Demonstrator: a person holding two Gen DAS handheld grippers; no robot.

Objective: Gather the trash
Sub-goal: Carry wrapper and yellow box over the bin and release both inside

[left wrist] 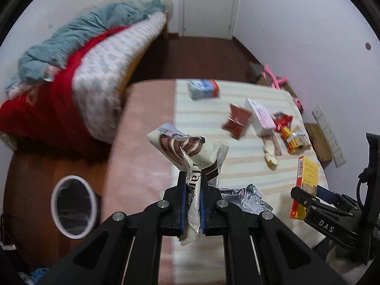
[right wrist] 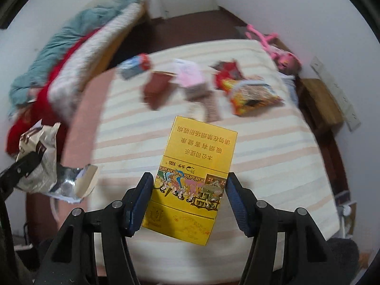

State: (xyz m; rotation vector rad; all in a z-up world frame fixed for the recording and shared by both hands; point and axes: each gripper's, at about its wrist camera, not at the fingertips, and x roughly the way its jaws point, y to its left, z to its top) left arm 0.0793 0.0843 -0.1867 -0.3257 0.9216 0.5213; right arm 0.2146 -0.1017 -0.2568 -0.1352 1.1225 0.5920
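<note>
My left gripper [left wrist: 192, 178] is shut on a crumpled white-and-brown snack wrapper [left wrist: 187, 147] and holds it up above the pink left edge of the table; the same wrapper [right wrist: 40, 156] shows at the left of the right wrist view. Between the blue pads of my right gripper [right wrist: 190, 182], a yellow cigarette box [right wrist: 199, 156] stands upright, clamped by its long sides and clear of the striped cloth. In the left wrist view that box [left wrist: 307, 168] and the right gripper [left wrist: 306, 197] are at the right. A white-rimmed bin [left wrist: 73, 204] with a dark liner stands on the floor, lower left.
On the striped tablecloth [left wrist: 237, 166] lie a blue-and-orange carton [left wrist: 203, 89], a red-brown packet [left wrist: 237, 121], a pink-and-white box [left wrist: 260, 116], a red-yellow snack bag [left wrist: 292, 135] and crumpled silver foil [left wrist: 247, 197]. A bed with blankets [left wrist: 71, 83] fills the left. A wooden stool [left wrist: 317, 142] stands by the right wall.
</note>
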